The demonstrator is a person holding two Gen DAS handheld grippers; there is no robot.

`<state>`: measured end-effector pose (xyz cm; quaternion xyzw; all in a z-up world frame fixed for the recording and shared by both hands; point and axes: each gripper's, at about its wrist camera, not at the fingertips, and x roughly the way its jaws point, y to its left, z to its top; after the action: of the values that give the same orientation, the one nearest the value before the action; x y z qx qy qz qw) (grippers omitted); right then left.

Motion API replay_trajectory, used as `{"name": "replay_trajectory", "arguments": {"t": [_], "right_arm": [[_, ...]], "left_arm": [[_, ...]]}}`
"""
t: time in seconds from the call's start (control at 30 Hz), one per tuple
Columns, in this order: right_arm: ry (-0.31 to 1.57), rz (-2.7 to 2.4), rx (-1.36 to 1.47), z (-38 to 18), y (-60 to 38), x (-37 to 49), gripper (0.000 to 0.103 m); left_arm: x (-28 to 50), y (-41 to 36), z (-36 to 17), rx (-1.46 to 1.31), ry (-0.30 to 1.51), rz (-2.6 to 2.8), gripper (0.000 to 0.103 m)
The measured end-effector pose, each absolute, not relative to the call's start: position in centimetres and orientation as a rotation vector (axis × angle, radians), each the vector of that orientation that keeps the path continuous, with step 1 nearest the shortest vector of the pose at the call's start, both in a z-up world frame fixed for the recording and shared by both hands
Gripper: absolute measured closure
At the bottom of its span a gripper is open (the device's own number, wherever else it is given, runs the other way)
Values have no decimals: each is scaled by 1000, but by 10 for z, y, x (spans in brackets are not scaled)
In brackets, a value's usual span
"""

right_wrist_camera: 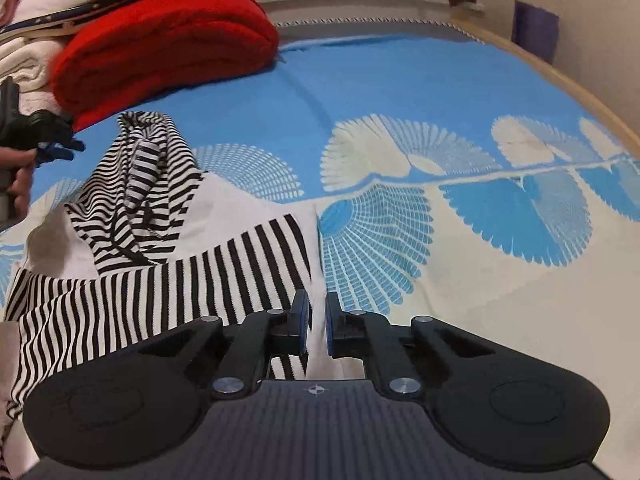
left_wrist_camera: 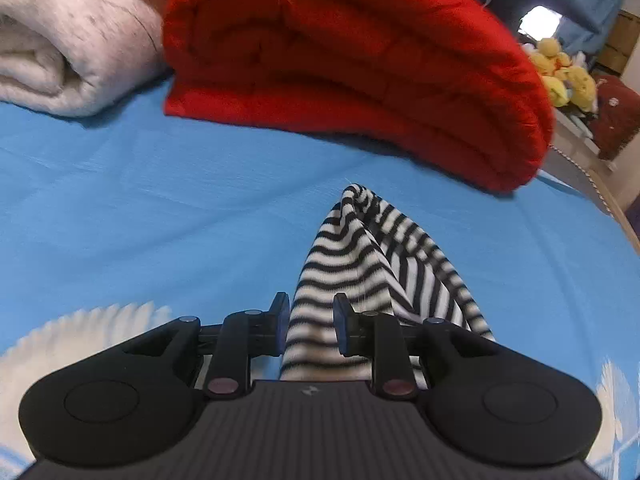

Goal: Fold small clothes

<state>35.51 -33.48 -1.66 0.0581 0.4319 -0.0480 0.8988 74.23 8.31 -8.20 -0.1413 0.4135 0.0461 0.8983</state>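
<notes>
The striped shirt (right_wrist_camera: 160,240) lies on the blue bed (right_wrist_camera: 400,80), filling the lower left of the right wrist view, its sleeve bunched and lifted toward the upper left.

The right tool (right_wrist_camera: 316,326) sits at the shirt's right edge with its jaws nearly together on a thin fold of white fabric; it looks pinched, though the contact is partly hidden.

The left tool (left_wrist_camera: 310,326) has striped cloth running between its jaws, which stand somewhat apart, so I cannot tell whether it truly grips. From there the cloth (left_wrist_camera: 360,248) rises away toward the upper right of the frame, toward the red blanket (left_wrist_camera: 360,60).

The shirt's long axis seems to run left to right between the two tools, each holding one end. A fold probably means bringing one end over the other.
</notes>
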Motion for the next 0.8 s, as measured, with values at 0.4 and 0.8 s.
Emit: {"name": "replay_trajectory", "arguments": {"t": [0.4, 0.8], "right_arm": [[924, -110, 150, -24, -343, 363, 94], [832, -98, 210, 9, -342, 357, 95]], "left_arm": [[783, 52, -111, -157, 932, 92, 101], [487, -7, -1, 213, 617, -595, 102]]}}
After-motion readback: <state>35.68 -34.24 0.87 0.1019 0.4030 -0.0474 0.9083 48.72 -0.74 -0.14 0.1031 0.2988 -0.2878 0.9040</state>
